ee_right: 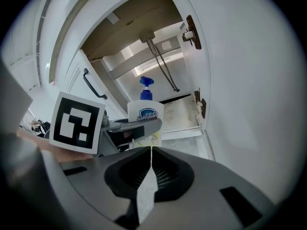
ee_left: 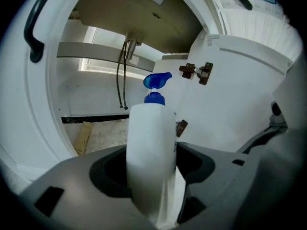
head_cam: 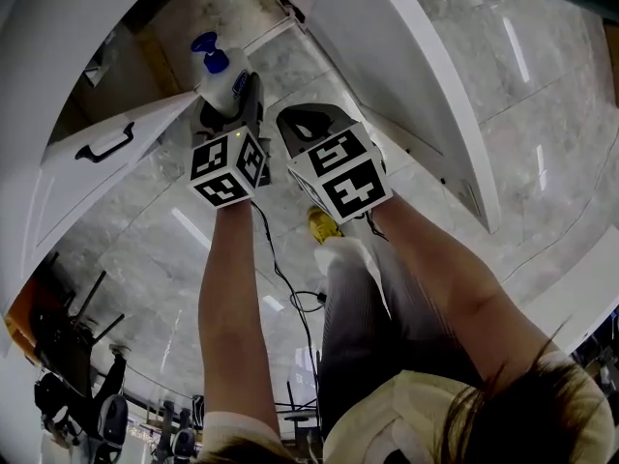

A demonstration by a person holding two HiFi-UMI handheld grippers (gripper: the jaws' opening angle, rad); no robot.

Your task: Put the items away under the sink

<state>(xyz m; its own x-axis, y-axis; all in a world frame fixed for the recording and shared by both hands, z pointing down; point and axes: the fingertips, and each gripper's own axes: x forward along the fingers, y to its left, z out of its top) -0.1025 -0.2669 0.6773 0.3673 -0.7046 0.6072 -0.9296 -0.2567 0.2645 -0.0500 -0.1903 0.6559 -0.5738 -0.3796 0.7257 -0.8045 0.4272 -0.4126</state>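
A white soap bottle (head_cam: 219,77) with a blue pump top is held in my left gripper (head_cam: 226,106), in front of the open under-sink cabinet. In the left gripper view the bottle (ee_left: 150,143) stands upright between the jaws of the left gripper (ee_left: 151,178), which is shut on its body. My right gripper (head_cam: 306,130) hangs just to the right of it, shut and empty. From the right gripper view, the bottle (ee_right: 145,115) and the left gripper's marker cube (ee_right: 76,122) show just beyond the right gripper (ee_right: 149,158).
The cabinet floor (ee_left: 103,131) holds a tan box (ee_left: 83,138) at its left. Hoses (ee_left: 122,75) hang from the sink above. The left door's black handle (ee_left: 32,30) and the right door's hinges (ee_left: 196,72) flank the opening. A black cable (head_cam: 290,293) lies on the marble floor.
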